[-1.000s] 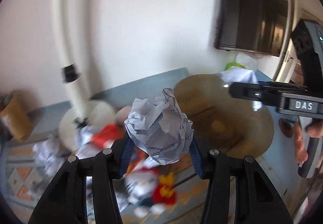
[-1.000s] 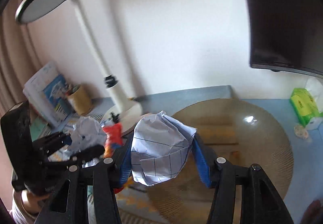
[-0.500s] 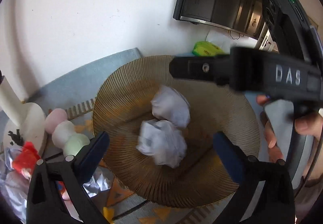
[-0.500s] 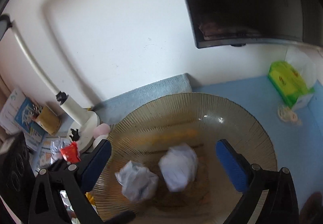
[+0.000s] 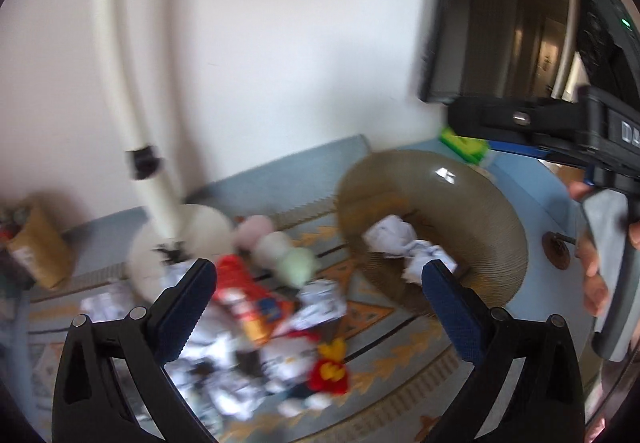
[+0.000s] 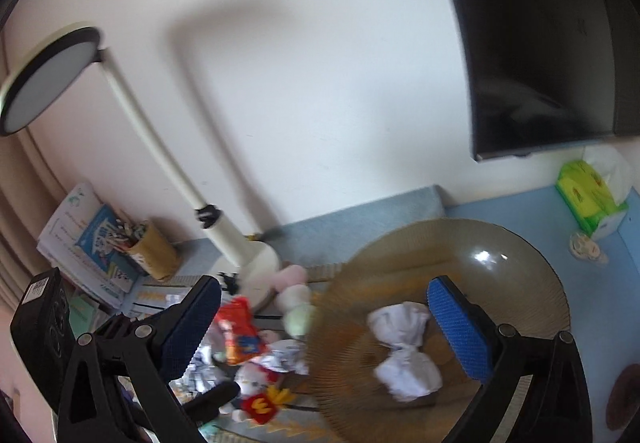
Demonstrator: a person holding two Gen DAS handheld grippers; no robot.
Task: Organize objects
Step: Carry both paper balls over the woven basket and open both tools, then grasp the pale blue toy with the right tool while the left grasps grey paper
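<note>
Two crumpled white paper balls (image 6: pixel 402 347) lie in a ribbed brown glass bowl (image 6: pixel 516 267); they also show in the left wrist view (image 5: pixel 404 243), inside the bowl (image 5: pixel 492 211). My left gripper (image 5: pixel 320 307) is open and empty above a pile of clutter: a red snack packet (image 5: pixel 244 295), more crumpled papers (image 5: pixel 320 303) and a white plush toy with a red pouch (image 5: pixel 316 367). My right gripper (image 6: pixel 324 327) is open and empty, above the bowl's left edge. The right gripper's body (image 5: pixel 560 131) shows at the right of the left wrist view.
A white desk lamp (image 6: pixel 224 227) stands behind the pile, with pastel round toys (image 6: pixel 296 299) by its base. A brown pen cup (image 6: pixel 154 251) and booklets (image 6: pixel 80 235) are at the left. A green tissue box (image 6: pixel 588 199) and a dark monitor (image 6: pixel 540 43) are at the right.
Both grippers opened and dropped their paper balls into the bowl about half a second ago. Since then both have pulled back and swung left, toward the pile of clutter.
</note>
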